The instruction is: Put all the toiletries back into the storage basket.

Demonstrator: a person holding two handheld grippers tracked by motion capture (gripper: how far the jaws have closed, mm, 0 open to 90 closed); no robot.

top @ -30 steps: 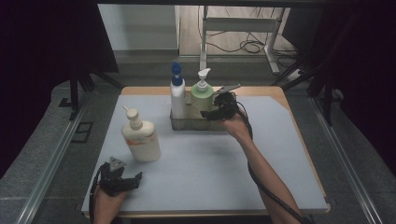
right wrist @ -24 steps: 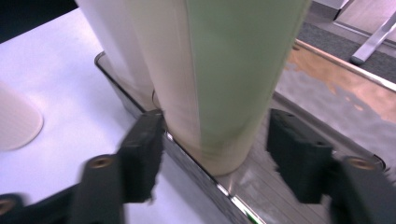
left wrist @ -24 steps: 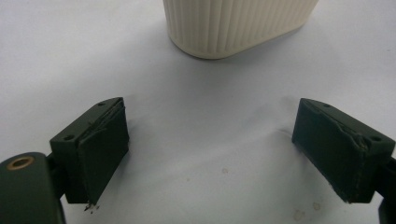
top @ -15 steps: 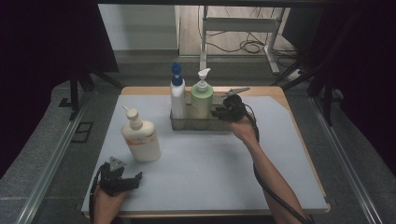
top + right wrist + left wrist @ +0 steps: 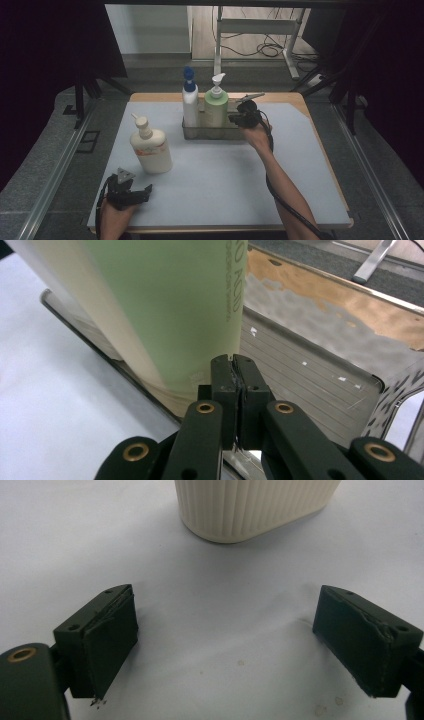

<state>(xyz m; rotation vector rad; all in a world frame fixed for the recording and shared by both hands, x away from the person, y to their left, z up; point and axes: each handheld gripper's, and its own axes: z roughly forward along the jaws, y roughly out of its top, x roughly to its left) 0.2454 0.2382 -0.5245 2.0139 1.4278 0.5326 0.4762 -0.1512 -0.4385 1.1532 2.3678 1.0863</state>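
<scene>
A clear tray [image 5: 205, 134] at the back of the mat holds a white bottle with a blue cap [image 5: 189, 102] and a green pump bottle [image 5: 216, 107]. My right gripper [image 5: 235, 119] is at the tray's right end, next to the green bottle. In the right gripper view its jaws [image 5: 234, 362] are shut together over the tray [image 5: 310, 370], close against the green bottle [image 5: 165, 305]; I see nothing between them. A cream pump bottle [image 5: 151, 150] stands alone at the left. My left gripper [image 5: 142, 192] rests near the front left, open [image 5: 225, 645], facing the cream bottle's base [image 5: 250, 505].
A pale mat [image 5: 225, 175] covers most of the wooden table [image 5: 295, 97]. Dark curtains flank both sides. Behind the table are a metal stand [image 5: 220, 30] and cables on the floor.
My right gripper has shifted a little to the right along the tray, away from the green bottle's top. The left gripper and the bottles have stayed put.
</scene>
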